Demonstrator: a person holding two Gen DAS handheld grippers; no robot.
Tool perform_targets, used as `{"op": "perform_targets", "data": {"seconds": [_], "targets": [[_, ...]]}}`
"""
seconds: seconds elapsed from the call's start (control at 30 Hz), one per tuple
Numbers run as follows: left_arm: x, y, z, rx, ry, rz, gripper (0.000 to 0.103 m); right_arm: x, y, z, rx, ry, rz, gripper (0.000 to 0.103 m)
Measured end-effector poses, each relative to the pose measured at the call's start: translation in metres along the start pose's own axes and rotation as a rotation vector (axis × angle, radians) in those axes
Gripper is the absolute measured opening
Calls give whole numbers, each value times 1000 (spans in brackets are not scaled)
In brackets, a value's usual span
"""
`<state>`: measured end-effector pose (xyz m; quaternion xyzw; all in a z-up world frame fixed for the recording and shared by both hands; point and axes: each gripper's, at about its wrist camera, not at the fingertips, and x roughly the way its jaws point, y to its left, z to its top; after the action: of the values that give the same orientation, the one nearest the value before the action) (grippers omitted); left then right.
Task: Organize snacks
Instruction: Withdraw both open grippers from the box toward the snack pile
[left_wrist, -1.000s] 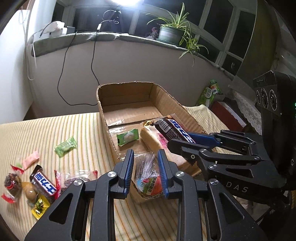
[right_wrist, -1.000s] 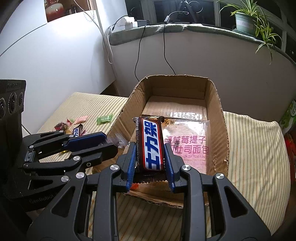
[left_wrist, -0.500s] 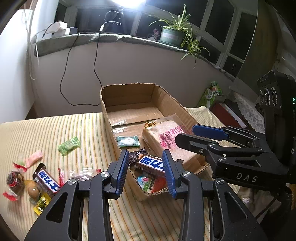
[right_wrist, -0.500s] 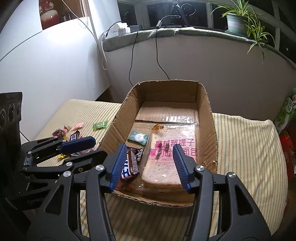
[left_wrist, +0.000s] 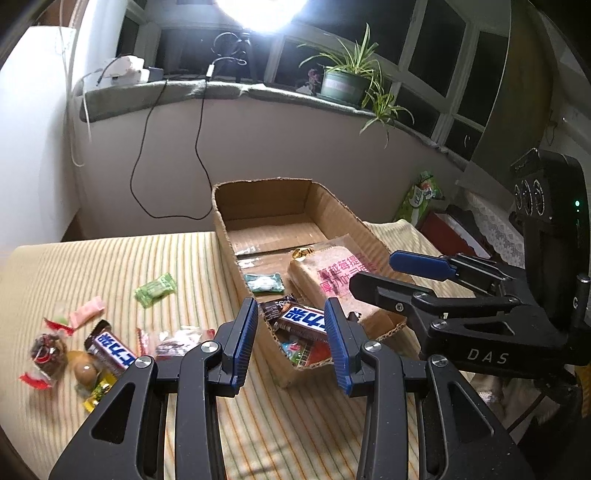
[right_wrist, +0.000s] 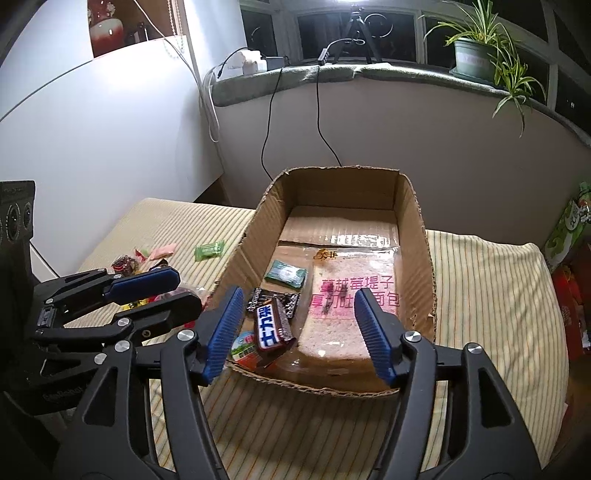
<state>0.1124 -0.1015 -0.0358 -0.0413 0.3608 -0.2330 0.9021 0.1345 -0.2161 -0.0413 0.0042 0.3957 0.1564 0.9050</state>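
Note:
An open cardboard box (left_wrist: 221, 221) (right_wrist: 413, 229) stands on the striped cloth. In it lie a bread pack (left_wrist: 332, 273) (right_wrist: 351, 295), a green sweet (left_wrist: 264, 282) (right_wrist: 286, 273), a clear packet (left_wrist: 295, 349) (right_wrist: 245, 345) and a brown chocolate bar (left_wrist: 304, 319) (right_wrist: 269, 325) with blue letters. My right gripper (right_wrist: 299, 295) (left_wrist: 391, 271) hovers over the box's near end. Its jaws are opening and nothing is between them. To the left of it, my left gripper (left_wrist: 290, 306) (right_wrist: 162, 288) stands open and empty by the box's near left corner.
Loose snacks lie on the cloth left of the box: a green sweet (left_wrist: 155, 290) (right_wrist: 209, 249), a pink one (left_wrist: 88, 308), a second chocolate bar (left_wrist: 112, 349) and several small sweets (left_wrist: 48, 350). A black cable (left_wrist: 140, 177) hangs down the wall behind. A green bag (left_wrist: 419, 197) sits at the right.
The right gripper opened and the chocolate bar dropped into the box. The left gripper let the clear packet go into the box, opened a little and drew back.

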Motion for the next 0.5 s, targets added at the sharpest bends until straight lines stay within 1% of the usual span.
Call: {"op": "perform_targets", "data": {"seconds": [0.17,0.27,0.3,0.33,0.37,0.4,0.5], "targets": [[-13,7,-4,-10,-18,14,36,-7,14,-1,-21,-9,4,76],[-22,15,-6,-27,-32,29,48,-9,21,-1,-29,-11,8,79],[-25,20,-7,-38,-41,39,56,-10,24,-2,-29,-10,12,81],[-28,24,-8,-48,-48,46,61,-10,27,-2,-31,-9,18,83],[-33,31,-10,-60,-54,56,62,-11,30,-3,-34,-8,25,87],[-35,36,-12,-70,-55,64,62,-11,33,-4,-39,-9,32,89],[-44,58,-18,-106,-59,102,62,-9,47,-7,-63,-2,47,89]]}}
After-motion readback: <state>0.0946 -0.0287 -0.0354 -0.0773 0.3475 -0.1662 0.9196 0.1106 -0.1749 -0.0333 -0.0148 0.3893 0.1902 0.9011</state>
